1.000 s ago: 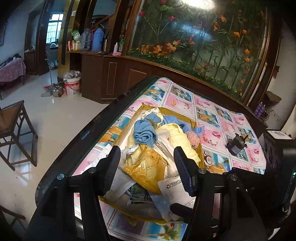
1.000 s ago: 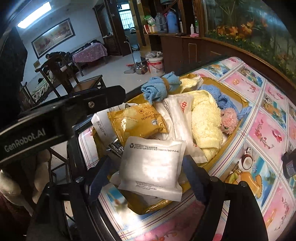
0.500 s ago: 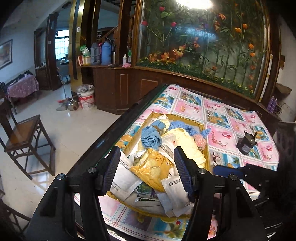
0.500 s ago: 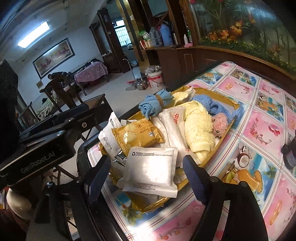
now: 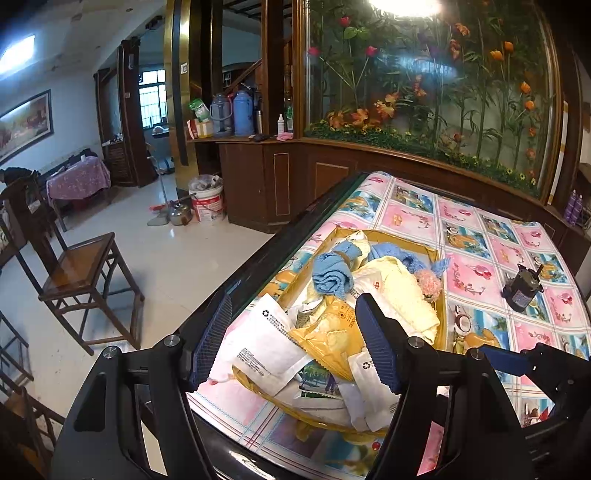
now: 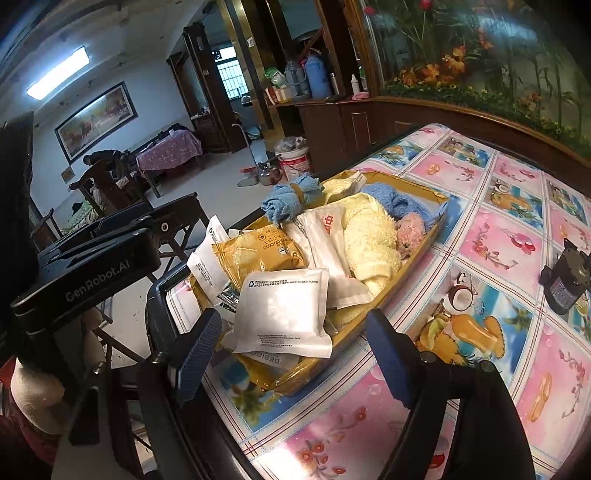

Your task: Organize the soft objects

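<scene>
Item: flat white plastic pouch (image 6: 286, 308), atop the shallow yellow cardboard tray (image 6: 413, 254), lying just ahead of our empty, wide right gripper (image 6: 291, 354); our left gripper (image 5: 291, 339), nothing between, is opening.

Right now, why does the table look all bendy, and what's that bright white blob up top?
Left wrist view: the fisheye lens bows the table edge, and a ceiling light's glare washes out white on the flower glass. Right wrist view: the same bending, with a shiny patch on the tablecloth.
</scene>
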### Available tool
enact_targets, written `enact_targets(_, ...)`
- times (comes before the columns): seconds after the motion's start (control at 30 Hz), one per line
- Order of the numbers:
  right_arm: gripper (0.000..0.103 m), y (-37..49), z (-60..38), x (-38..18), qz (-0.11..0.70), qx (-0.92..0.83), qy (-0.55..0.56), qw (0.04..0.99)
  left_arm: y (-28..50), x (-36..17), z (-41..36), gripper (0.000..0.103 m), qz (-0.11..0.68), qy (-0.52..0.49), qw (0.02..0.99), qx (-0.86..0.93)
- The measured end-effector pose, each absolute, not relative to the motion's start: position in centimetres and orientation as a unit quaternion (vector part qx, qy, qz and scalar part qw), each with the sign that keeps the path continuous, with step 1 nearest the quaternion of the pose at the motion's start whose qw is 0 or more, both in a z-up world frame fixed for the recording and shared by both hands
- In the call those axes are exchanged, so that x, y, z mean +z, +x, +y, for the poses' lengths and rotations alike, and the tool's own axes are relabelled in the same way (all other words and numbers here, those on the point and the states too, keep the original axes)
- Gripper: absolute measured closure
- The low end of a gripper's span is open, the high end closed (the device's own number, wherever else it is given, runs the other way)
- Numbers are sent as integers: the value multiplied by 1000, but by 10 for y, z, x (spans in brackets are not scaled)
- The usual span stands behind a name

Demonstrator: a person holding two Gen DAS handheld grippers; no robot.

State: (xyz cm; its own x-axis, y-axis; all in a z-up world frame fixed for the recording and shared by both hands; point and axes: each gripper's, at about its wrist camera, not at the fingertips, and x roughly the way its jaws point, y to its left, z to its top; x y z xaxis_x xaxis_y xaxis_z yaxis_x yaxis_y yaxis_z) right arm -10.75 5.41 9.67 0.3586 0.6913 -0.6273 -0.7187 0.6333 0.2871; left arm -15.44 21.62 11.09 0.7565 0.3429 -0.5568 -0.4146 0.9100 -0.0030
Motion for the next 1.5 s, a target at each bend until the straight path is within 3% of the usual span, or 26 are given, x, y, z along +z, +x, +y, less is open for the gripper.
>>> enact_targets(1.5, 23, -142, 75, 77, 396, 448, -40, 800, -168, 96, 218, 32, 300, -66, 924, 229)
